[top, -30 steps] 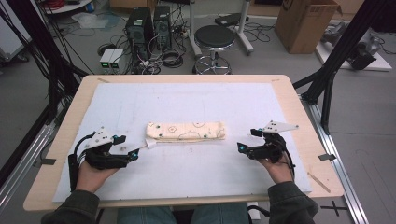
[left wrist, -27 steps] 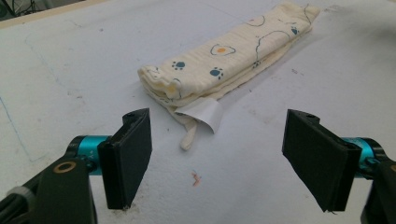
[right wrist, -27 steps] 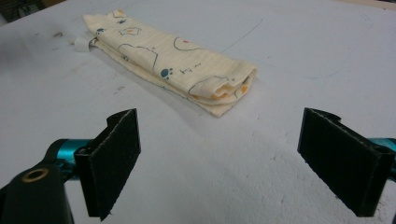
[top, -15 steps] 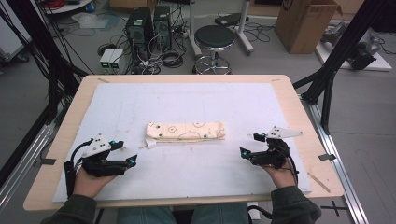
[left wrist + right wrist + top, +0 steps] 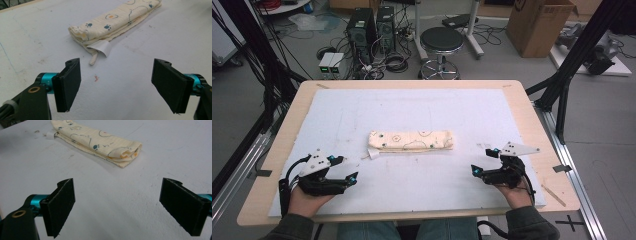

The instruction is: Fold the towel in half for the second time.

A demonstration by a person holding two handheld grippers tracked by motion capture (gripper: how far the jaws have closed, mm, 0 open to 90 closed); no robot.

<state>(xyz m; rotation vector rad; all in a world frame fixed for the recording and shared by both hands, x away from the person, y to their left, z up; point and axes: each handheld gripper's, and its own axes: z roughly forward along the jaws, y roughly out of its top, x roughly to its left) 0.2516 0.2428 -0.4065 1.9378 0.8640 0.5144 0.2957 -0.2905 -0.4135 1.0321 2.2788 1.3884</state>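
A cream cloth (image 5: 410,140) printed with paw marks lies folded into a long narrow bundle in the middle of the white mat (image 5: 422,107). A white label (image 5: 101,46) sticks out at its left end. My left gripper (image 5: 347,168) rests near the front left of the mat, open and empty, with the cloth (image 5: 112,21) ahead of its jaws. At the front right my right gripper (image 5: 482,161) is open too, nothing between its jaws, and the cloth's folded end (image 5: 125,152) lies beyond them.
The mat covers a wooden table (image 5: 532,120). Behind the table stand a black stool (image 5: 441,42), computer towers (image 5: 369,27) with cables, and a cardboard box (image 5: 537,25). Black frame legs (image 5: 569,65) rise at both sides.
Both hands have drawn back toward the table's front edge, away from the cloth. The cloth has not moved.
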